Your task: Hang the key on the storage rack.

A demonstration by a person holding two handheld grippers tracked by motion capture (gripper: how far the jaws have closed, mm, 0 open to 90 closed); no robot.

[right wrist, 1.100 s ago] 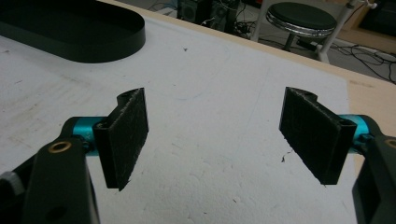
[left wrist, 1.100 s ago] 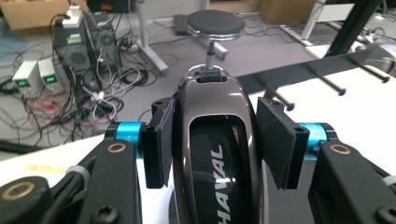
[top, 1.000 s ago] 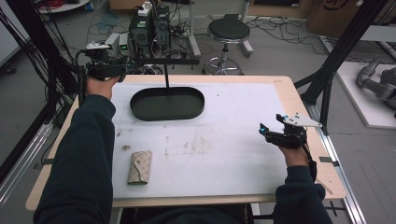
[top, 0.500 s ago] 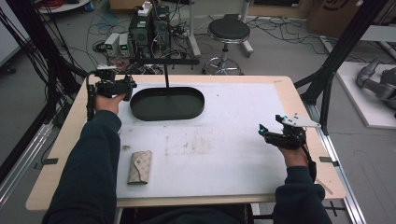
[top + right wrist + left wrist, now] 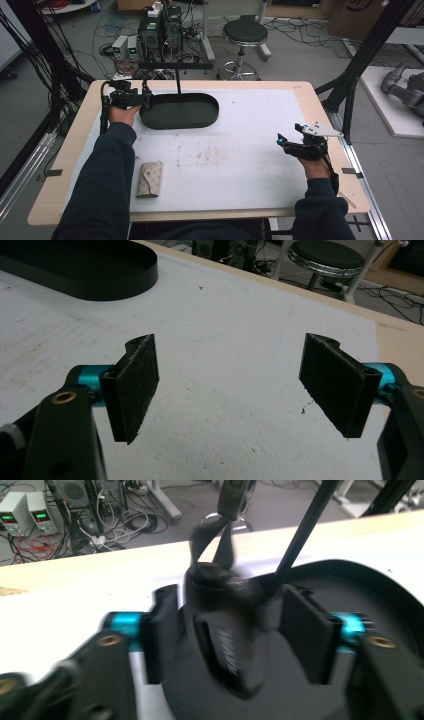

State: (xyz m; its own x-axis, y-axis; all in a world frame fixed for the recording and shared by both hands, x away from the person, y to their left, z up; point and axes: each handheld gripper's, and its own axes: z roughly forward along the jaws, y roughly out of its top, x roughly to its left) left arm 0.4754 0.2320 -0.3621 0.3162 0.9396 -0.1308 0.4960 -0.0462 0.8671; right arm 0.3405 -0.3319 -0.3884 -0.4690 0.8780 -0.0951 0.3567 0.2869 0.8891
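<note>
High view, L to R: a person's L forearm in a dark sleeve reaches up the L side of a white-topped surface [image 5: 240,165]. A beige quilted key pouch [image 5: 150,178] lies flat on the surface near the front L, just beside that sleeve. The L gripper [image 5: 131,98] sits at the L end of a black oval tray [image 5: 179,111], which lies at the back centre-L with a thin black post [image 5: 177,82] rising from it. In the left gripper view, a black key fob [image 5: 227,640] w/ a dark strap loop rests blurred in the tray's L end, between the two black jaws; the jaws have just been opening and now stand apart from the fob on both sides, so it's released. Far R, near the surface's R edge, the R gripper [image 5: 295,145] w/ its grey three-cornered plate hovers low, well apart from the tray. The right gripper view shows its jaws spread wide w/ nothing between them, bare white surface below.
</note>
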